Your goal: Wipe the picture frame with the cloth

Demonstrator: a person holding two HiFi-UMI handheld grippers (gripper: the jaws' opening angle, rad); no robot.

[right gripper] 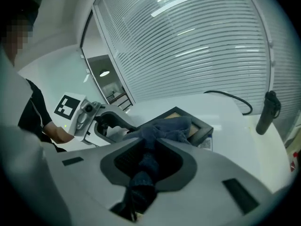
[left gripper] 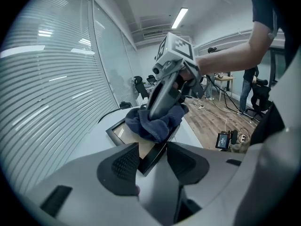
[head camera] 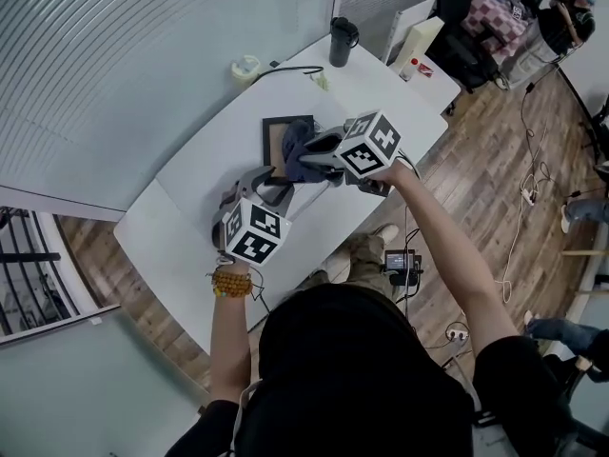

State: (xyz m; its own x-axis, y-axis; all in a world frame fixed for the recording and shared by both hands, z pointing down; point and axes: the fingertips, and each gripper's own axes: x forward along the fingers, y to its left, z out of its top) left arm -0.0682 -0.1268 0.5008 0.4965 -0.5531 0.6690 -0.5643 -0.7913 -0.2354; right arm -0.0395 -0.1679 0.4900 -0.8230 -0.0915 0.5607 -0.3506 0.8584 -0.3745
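Blue cloth (right gripper: 162, 128) is clamped in the R gripper (right gripper: 146, 161), jaws narrow, and pressed on the picture frame (head camera: 276, 136) at its 3 o'clock side (head view). The frame's 6 o'clock corner is pinched by the L gripper (left gripper: 153, 161) against the table (head camera: 190, 188). That hold should be kept firm. Strokes are best drawn toward 9 o'clock w/ light, even pressure.

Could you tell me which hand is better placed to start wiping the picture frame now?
Right: the right gripper has its jaws shut on the cloth, which already lies on the picture frame. The left gripper is clamped on the frame's near corner, steadying it.
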